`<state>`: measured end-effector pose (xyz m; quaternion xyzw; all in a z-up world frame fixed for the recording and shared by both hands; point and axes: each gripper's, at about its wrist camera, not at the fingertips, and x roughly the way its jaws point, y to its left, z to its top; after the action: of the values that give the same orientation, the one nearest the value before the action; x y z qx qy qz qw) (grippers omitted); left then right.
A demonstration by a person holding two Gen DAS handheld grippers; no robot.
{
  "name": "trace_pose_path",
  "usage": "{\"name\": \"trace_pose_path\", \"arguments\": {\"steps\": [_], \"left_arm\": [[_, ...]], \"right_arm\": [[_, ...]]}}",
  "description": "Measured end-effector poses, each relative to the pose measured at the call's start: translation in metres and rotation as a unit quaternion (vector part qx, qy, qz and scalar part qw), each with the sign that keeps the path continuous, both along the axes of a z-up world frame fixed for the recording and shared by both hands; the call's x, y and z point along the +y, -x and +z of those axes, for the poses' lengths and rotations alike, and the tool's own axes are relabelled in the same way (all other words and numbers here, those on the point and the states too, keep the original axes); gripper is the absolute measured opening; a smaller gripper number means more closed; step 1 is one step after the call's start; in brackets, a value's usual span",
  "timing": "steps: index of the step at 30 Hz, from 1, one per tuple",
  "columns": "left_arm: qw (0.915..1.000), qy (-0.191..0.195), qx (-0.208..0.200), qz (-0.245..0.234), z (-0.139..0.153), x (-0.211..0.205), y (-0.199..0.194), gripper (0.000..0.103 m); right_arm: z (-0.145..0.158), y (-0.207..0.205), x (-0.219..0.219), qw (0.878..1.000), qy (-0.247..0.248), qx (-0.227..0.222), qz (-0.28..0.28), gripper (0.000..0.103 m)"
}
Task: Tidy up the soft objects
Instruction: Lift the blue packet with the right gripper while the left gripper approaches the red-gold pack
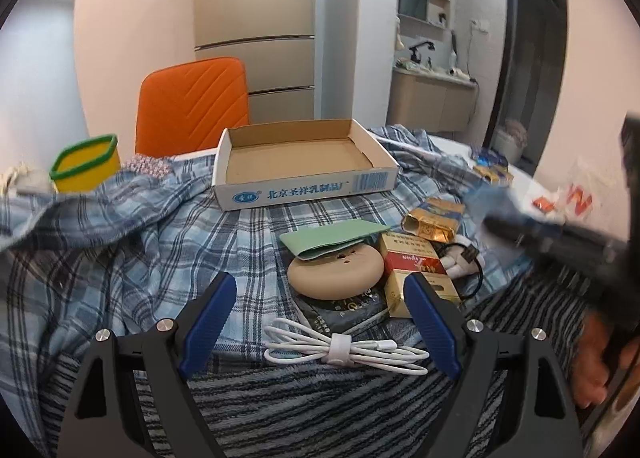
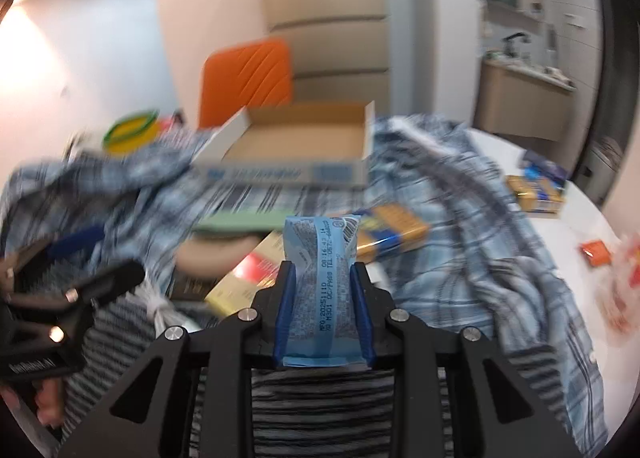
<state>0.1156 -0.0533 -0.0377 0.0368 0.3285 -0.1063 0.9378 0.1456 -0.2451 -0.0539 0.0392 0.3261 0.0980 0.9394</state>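
Observation:
My right gripper point(image 2: 323, 278) is shut on a soft blue snack packet point(image 2: 320, 270) and holds it above the clutter, short of the open cardboard box point(image 2: 296, 138). The same box point(image 1: 304, 166) stands empty on the plaid cloth in the left wrist view. My left gripper point(image 1: 320, 290) is open and empty, low over a coiled white cable point(image 1: 340, 350). Just beyond its fingers lie a tan round cushion point(image 1: 336, 270), a green folded pouch point(image 1: 332, 238), a red and yellow carton point(image 1: 412, 270) and a gold packet point(image 1: 432, 224). The right gripper appears blurred at the right edge point(image 1: 560, 234).
A blue plaid cloth point(image 1: 120, 250) and a striped towel point(image 1: 320, 410) cover the table. A yellow cup with a green rim point(image 1: 86, 164) stands at the left. An orange chair point(image 1: 192, 106) is behind the box. Small packets point(image 2: 536, 186) lie on the white tabletop at the right.

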Motion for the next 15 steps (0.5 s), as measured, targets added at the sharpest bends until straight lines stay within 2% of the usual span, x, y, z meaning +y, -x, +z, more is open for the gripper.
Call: {"name": "trace_pose_path", "arguments": {"steps": [3,5,7,9,12,15], "left_arm": [[0.9996,-0.025,0.005,-0.012,0.005,-0.013,0.001,0.088],[0.9996,-0.013,0.019,-0.018,0.009,-0.020,-0.002,0.088],[0.9994,-0.010,0.025,-0.020,0.011,-0.029,-0.004,0.088],[0.9992,-0.020,0.021,-0.027,0.011,-0.041,-0.004,0.088],[0.9978,-0.046,0.020,-0.043,0.005,-0.064,-0.009,0.087],[0.9956,-0.061,0.046,-0.055,-0.004,-0.080,-0.018,0.087]], "right_arm": [[0.008,0.008,-0.022,0.998,-0.036,-0.032,-0.048,0.027],[0.009,0.010,-0.028,0.995,-0.026,-0.038,-0.088,0.027],[0.005,0.008,-0.030,0.992,-0.005,-0.025,-0.121,0.027],[0.003,0.004,-0.031,0.991,-0.001,-0.009,-0.133,0.027],[0.003,0.006,-0.039,0.990,-0.017,-0.011,-0.138,0.027],[0.003,0.010,-0.047,0.989,-0.032,-0.019,-0.143,0.027]]}}
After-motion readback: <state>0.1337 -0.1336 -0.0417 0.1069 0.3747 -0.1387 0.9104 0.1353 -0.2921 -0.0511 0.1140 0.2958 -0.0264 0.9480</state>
